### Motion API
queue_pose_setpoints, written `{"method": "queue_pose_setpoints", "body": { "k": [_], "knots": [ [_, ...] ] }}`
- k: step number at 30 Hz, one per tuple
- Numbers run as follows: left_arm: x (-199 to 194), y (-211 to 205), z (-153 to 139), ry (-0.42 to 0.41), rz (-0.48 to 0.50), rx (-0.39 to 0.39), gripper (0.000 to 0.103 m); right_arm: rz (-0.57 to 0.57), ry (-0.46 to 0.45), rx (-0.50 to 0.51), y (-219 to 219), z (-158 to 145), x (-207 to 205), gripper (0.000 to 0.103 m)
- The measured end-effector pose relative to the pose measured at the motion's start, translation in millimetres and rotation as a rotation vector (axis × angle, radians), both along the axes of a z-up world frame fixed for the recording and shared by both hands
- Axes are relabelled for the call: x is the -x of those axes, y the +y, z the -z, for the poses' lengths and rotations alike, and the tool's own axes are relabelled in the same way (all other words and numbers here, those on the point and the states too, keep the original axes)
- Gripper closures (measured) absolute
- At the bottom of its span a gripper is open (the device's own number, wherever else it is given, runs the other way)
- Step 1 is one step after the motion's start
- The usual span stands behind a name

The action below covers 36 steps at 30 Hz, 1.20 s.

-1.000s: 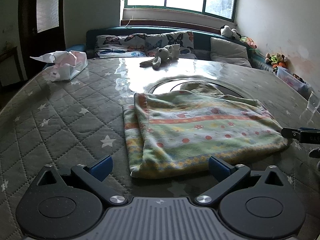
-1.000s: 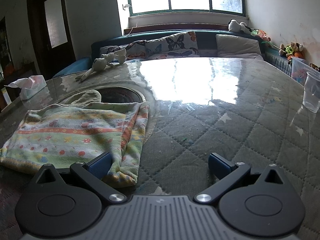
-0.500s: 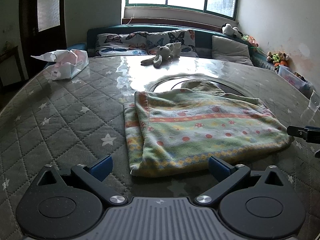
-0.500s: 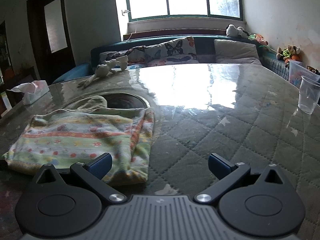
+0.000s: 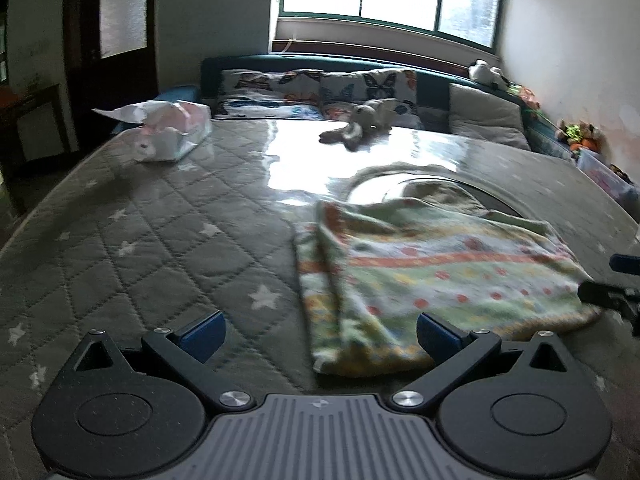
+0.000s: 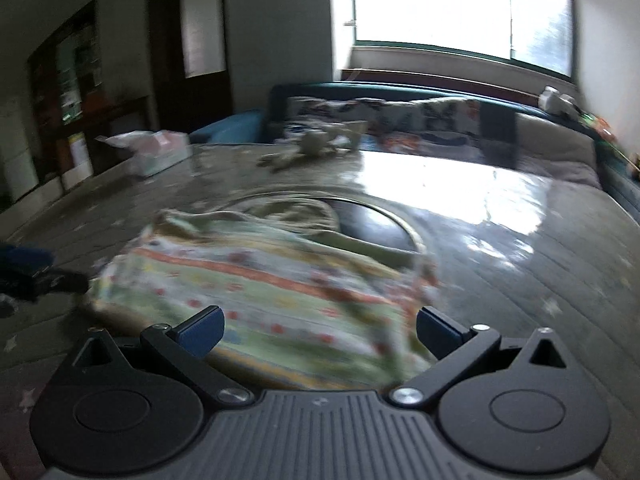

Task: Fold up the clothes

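left gripper: my left gripper (image 5: pixel 320 330) is spread wide with nothing between its blue-padded fingers (image 5: pixel 202 330); it hangs low over the table at the near edge of the cloth, its right-hand finger over the cloth's near corner. i cannot tell if it touches.
right gripper: my right gripper (image 6: pixel 320 328) is also spread and grasps nothing; its blue pads (image 6: pixel 438 330) sit over the near edge of the same cloth. in the left view its dark tip (image 5: pixel 612 294) shows at the cloth's far right corner.
clothing: the folded pastel green cloth with orange stripes and red dots (image 5: pixel 436 276) lies flat on the table, a narrower folded layer showing along its left side. its far edge lies by a crumpled beige cloth (image 5: pixel 440 194).
table: grey quilted table cover with white stars under a glossy sheet (image 5: pixel 140 248); a dark round inset (image 6: pixel 374 226) sits behind the cloth.
tissues: white and pink tissue box with a tissue pulled up (image 5: pixel 170 134), far left on the table, well apart from the cloth.
toy: grey plush rabbit (image 5: pixel 360 122) lying near the far table edge.
view: the right wrist view is motion-blurred, so fine detail of the cloth there is unclear.
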<state>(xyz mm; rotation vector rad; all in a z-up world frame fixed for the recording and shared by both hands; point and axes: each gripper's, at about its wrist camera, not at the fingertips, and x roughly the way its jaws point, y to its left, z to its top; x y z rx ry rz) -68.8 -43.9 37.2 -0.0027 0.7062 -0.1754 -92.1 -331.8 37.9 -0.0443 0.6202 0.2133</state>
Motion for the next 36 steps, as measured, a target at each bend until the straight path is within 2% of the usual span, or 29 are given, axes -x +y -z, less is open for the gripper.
{"method": "queue_pose_setpoints", "body": {
  "k": [6,10,18,20,21,22,23,27,28,29,32,36],
  "knots": [
    [-12.5,11.4,-3.6,-0.017,-0.034,-0.018,0.000,-0.145,0.005,0.064,42.6,-4.3,-9.8,0.000],
    [-29.1,22.5,-4.1,0.008,-0.082,0.002,0.000,-0.256,0.004,0.113,74.5,-5.8,-12.5,0.001],
    [-51.8,41.6,-4.4,0.060,-0.096,0.116,0.000,-0.472,-0.025,0.252,144.4,1.1,-13.6,0.020],
    [-55.9,43.7,-3.3,0.078,-0.092,0.145,0.001,-0.513,-0.035,0.283,159.0,4.3,-12.6,0.030],
    [-57.7,44.7,-2.5,0.087,-0.091,0.159,0.001,-0.532,-0.037,0.295,164.8,5.7,-12.4,0.030],
    [-59.6,45.8,-1.8,0.096,-0.090,0.173,0.001,-0.549,-0.033,0.302,169.8,7.1,-12.6,0.035],
    [-61.4,46.8,-1.0,0.104,-0.089,0.187,0.001,-0.561,-0.028,0.306,174.5,8.9,-13.2,0.042],
    [-66.5,49.5,1.9,0.131,-0.075,0.235,0.003,-0.591,-0.007,0.319,187.8,17.4,-16.9,0.053],
    [-67.2,49.8,2.5,0.136,-0.069,0.245,0.003,-0.593,-0.006,0.322,189.6,19.0,-17.2,0.059],
    [-67.9,50.1,3.1,0.141,-0.063,0.256,0.003,-0.591,-0.003,0.321,190.5,20.3,-18.1,0.070],
    [-70.6,50.4,4.8,0.160,-0.057,0.290,0.003,-0.576,-0.003,0.282,185.9,17.3,-20.9,0.084],
    [-75.4,51.6,7.1,0.198,-0.063,0.367,0.003,-0.540,-0.013,0.197,170.4,4.3,-24.9,0.090]
  ]
}}
